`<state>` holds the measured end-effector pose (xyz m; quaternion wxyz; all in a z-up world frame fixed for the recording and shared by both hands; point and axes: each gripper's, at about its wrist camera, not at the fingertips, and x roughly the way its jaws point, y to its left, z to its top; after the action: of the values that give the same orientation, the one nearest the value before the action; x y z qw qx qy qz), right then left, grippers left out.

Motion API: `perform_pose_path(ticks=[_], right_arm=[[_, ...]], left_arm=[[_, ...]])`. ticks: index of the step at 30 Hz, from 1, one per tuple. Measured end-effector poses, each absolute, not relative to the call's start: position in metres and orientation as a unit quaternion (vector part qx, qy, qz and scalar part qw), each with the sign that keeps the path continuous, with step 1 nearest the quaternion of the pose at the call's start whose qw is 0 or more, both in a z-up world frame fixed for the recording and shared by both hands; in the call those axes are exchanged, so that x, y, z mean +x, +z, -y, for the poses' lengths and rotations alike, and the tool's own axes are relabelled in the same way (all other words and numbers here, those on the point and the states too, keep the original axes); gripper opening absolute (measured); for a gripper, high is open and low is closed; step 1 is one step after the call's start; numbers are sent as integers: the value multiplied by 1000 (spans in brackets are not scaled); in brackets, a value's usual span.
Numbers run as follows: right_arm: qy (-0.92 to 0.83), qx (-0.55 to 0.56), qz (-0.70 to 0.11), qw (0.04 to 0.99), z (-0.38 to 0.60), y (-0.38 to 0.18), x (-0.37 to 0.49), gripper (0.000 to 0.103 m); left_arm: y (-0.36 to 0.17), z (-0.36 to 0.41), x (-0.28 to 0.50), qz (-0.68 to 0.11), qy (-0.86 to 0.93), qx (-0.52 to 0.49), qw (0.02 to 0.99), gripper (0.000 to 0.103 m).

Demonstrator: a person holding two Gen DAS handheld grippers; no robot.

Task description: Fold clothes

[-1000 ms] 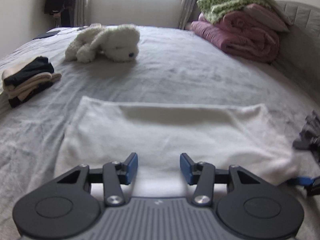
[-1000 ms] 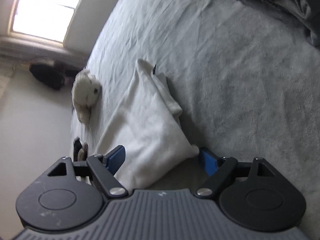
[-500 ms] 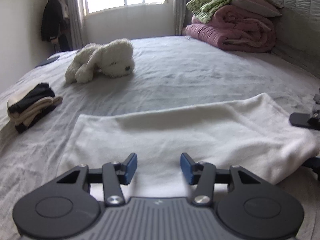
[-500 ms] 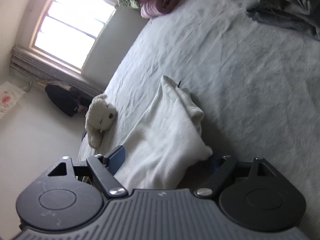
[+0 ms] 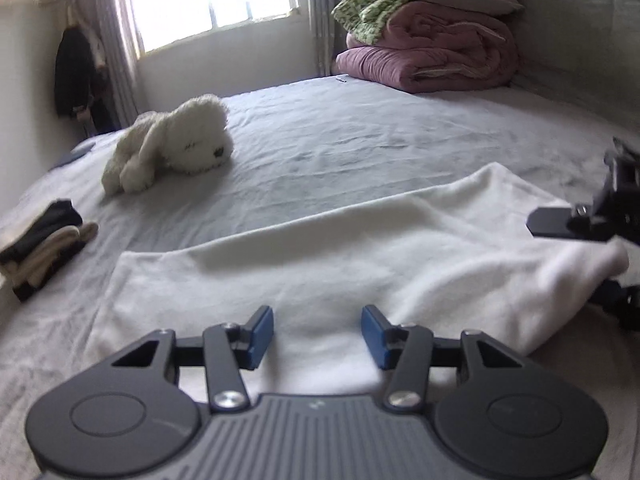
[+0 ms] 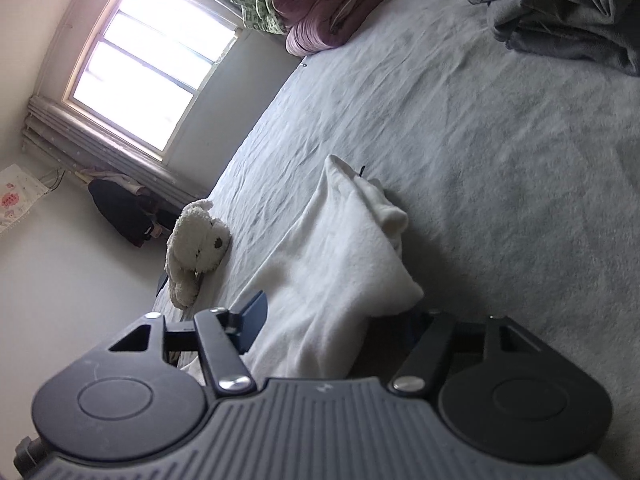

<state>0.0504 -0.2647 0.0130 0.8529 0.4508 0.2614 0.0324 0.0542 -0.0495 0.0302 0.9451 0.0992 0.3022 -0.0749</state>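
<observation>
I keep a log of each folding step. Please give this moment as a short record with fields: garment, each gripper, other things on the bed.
garment: white cloth, lying folded lengthwise on the grey bed
left gripper: open, over the near edge of the cloth
right gripper: open, jaws on either side of the cloth's end
done pile: folded clothes at the left edge
other items: plush toy, pink quilt, grey clothes

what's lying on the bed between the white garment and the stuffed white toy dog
Only bare grey bedsheet lies between the white fleece garment and the fluffy white toy dog, shown best in the left wrist view.
</observation>
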Motion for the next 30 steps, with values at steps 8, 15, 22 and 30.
perform_pose_path(ticks=[8, 15, 22, 30], right_arm=[[45, 451, -263, 852, 265, 14, 50, 68], [46, 449, -269, 851, 263, 14, 51, 67], [42, 458, -276, 844, 265, 14, 53, 63], [38, 463, -285, 838, 267, 13, 55, 59]], left_arm=[[29, 53, 59, -305, -73, 99, 944, 51], [32, 52, 93, -318, -72, 86, 941, 58], [38, 51, 135, -351, -70, 79, 930, 59], [37, 53, 183, -392, -56, 64, 916, 59]])
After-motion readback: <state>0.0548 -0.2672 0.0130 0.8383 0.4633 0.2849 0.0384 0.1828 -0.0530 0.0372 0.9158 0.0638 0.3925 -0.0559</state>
